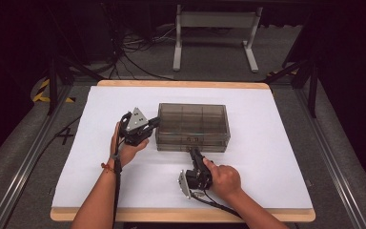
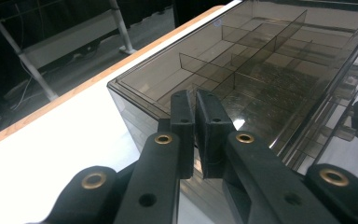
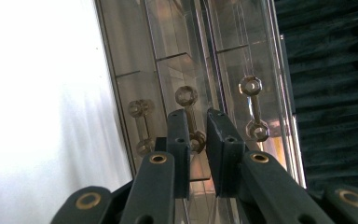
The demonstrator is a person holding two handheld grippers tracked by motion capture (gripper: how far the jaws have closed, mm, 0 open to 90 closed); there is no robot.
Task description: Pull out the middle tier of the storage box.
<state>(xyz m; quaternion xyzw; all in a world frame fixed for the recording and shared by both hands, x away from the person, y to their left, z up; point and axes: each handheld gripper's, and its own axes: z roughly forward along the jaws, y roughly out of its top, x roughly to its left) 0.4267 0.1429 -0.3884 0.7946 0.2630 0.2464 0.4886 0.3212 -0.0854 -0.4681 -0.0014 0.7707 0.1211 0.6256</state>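
White sheeting covers the wood-edged table (image 1: 100, 83), and near its middle sits a smoky clear box (image 1: 193, 125) with a grid of dividers under its lid and shallow drawers down its near side. Three drawer handles show along that front; the right gripper (image 3: 198, 140) points straight at the middle handle (image 3: 191, 116), its jaws narrowly parted with the lower knob of that handle sitting in the gap, though whether the pads touch it I cannot tell. From above, the right hand (image 1: 224, 180) holds this tool just in front of the box. At the box's left end, the left gripper (image 2: 196, 135) has its jaws almost together with nothing between them, tips against or just beside the near corner. The left hand (image 1: 126, 148) grips it from below. Beyond the table stands a white frame (image 1: 214, 36) on grey floor.
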